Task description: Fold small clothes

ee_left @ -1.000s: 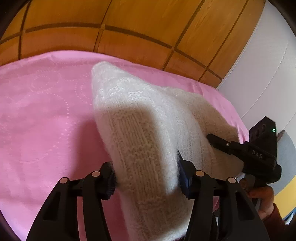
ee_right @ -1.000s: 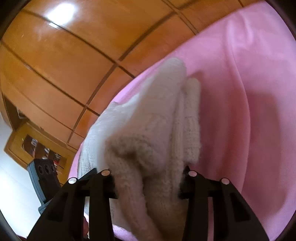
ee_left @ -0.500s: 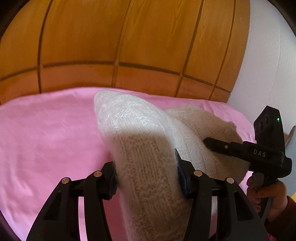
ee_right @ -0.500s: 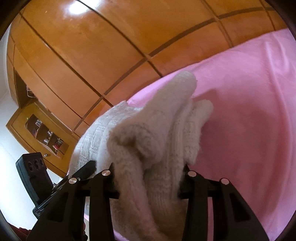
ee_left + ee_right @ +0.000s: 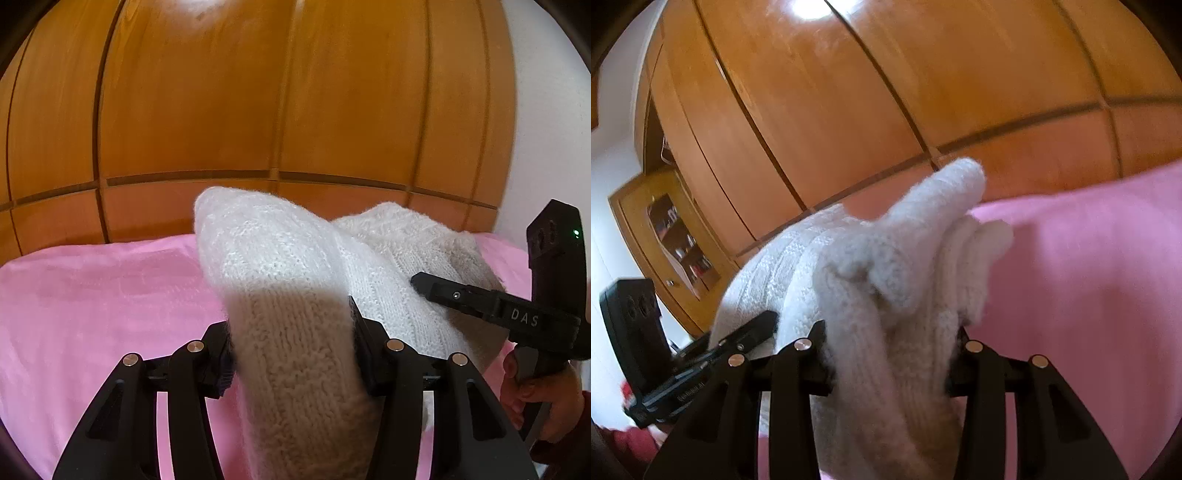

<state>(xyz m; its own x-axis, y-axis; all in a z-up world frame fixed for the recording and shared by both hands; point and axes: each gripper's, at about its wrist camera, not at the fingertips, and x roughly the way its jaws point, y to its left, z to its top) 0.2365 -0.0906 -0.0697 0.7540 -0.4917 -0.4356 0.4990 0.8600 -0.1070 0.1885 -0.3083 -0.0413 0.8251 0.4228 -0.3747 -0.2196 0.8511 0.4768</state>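
A white knitted garment (image 5: 280, 266) is held up over a pink bed cover (image 5: 92, 295). My left gripper (image 5: 291, 350) is shut on one thick bunch of the knit. My right gripper (image 5: 890, 354) is shut on another bunch of the same garment (image 5: 886, 266). The right gripper also shows in the left wrist view (image 5: 495, 310) at the right, against the knit. The left gripper shows in the right wrist view (image 5: 701, 354) at the lower left. The garment hides the fingertips of both grippers.
A wooden panelled wardrobe (image 5: 258, 110) stands right behind the bed. A white wall (image 5: 554, 129) is at the right. A wooden cabinet with shelves (image 5: 676, 236) is at the left in the right wrist view. The pink cover (image 5: 1089, 277) spreads to the right.
Both grippers have risen and tilted up with the garment; more wardrobe and less bed shows. The garment's far end has lifted off the cover. Both grips stay shut.
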